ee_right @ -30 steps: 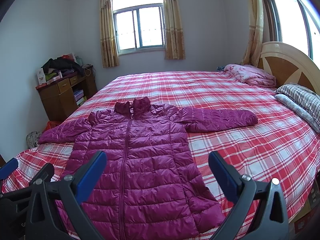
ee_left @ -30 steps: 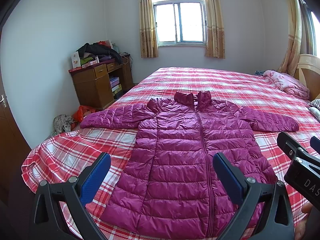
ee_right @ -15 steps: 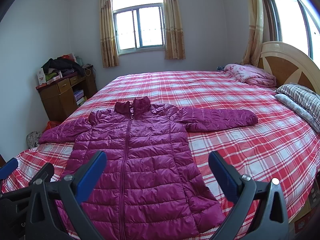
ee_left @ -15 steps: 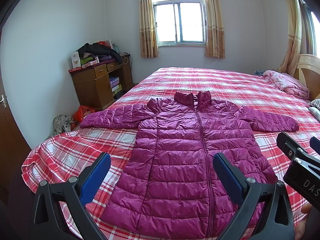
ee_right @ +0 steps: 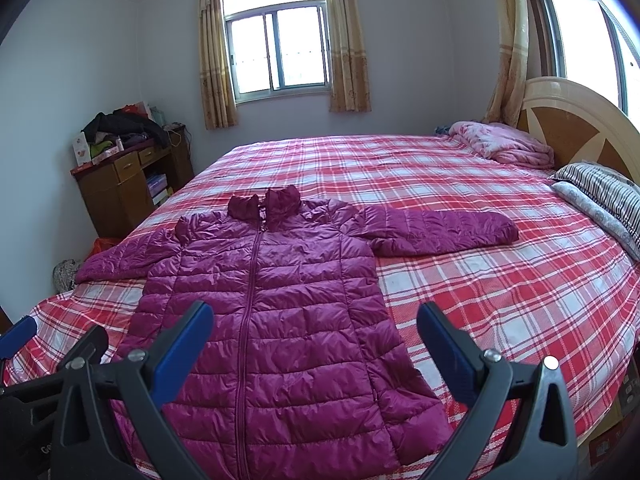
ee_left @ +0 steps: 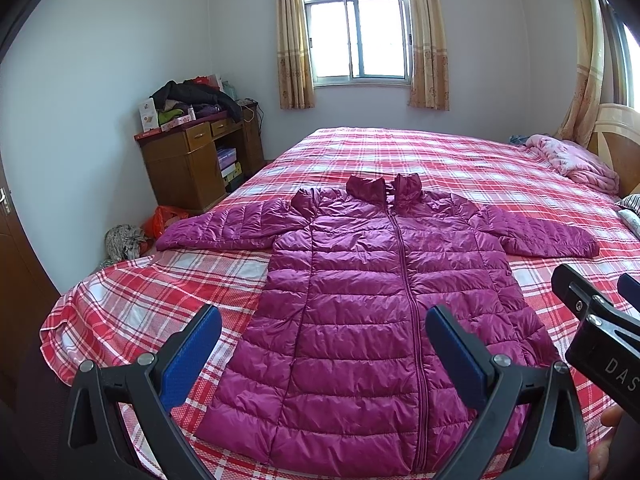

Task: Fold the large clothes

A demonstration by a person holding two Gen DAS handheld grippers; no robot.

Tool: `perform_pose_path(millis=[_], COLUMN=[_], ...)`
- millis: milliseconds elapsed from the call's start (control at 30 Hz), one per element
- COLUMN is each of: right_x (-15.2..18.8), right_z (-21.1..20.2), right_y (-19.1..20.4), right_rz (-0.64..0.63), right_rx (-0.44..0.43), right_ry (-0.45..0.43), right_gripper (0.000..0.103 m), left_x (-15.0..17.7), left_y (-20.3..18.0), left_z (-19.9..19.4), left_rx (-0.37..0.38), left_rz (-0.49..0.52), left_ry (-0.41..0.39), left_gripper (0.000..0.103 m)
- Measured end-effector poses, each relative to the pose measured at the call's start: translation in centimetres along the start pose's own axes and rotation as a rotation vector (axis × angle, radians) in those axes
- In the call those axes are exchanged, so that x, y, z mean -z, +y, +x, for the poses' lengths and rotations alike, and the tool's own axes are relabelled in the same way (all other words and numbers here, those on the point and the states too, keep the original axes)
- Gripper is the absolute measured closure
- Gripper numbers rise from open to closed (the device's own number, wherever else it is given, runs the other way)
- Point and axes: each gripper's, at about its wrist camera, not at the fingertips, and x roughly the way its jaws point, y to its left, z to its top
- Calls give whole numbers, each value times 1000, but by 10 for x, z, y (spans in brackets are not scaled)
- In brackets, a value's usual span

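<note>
Left wrist view: the left gripper (ee_left: 322,332) has its jaws spread wide, blue pads facing each other, with nothing between them and nothing touched. Through the gap and beyond the tips lies the magenta puffer jacket (ee_left: 360,312), flat and face up on the bed (ee_left: 140,300), zipped, collar away from the jaws, both sleeves stretched out sideways. Its hem sits just past the jaw bases; the lower right corner of the hem is covered by the right-hand jaw. Off to the right of the jaws, part of the right gripper (ee_left: 600,320) pokes in, cut off by the frame, so its jaws cannot be read from here. A fingertip shows at the bottom right edge.

Right wrist view: the right gripper (ee_right: 314,326) is also spread wide and holds nothing. The jacket (ee_right: 280,300) lies ahead, mostly behind the left-hand jaw and the gap; the right-hand jaw stands over bare plaid bedcover (ee_right: 520,300). The jacket's left sleeve end runs off toward the bed's edge and is hard to make out. Left of the jaws, a piece of the left gripper (ee_right: 48,344) shows, mostly cut off.
</note>
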Motion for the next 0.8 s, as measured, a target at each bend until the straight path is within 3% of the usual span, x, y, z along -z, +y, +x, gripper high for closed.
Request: perform_pose_path(millis=[333,533,667,800], right_x=[0,-16,-30,-39], right_z=[24,45,64,104], right_y=[-11,-25,-41,-64], right_rz=[-12,-20,-1,3], right_rx=[17,49,67,132], right_ry=[28,30,18,87], right_gripper=[0,0,0,0], left_x=[1,-12,-24,-29], left_y=[1,-5,-8,-5], left_z=[26,55,76,110], left_rx=[6,-6,26,51], left_rz=[-16,15,38,22], left_ry=[33,47,39,88], left_gripper=[1,1,1,1])
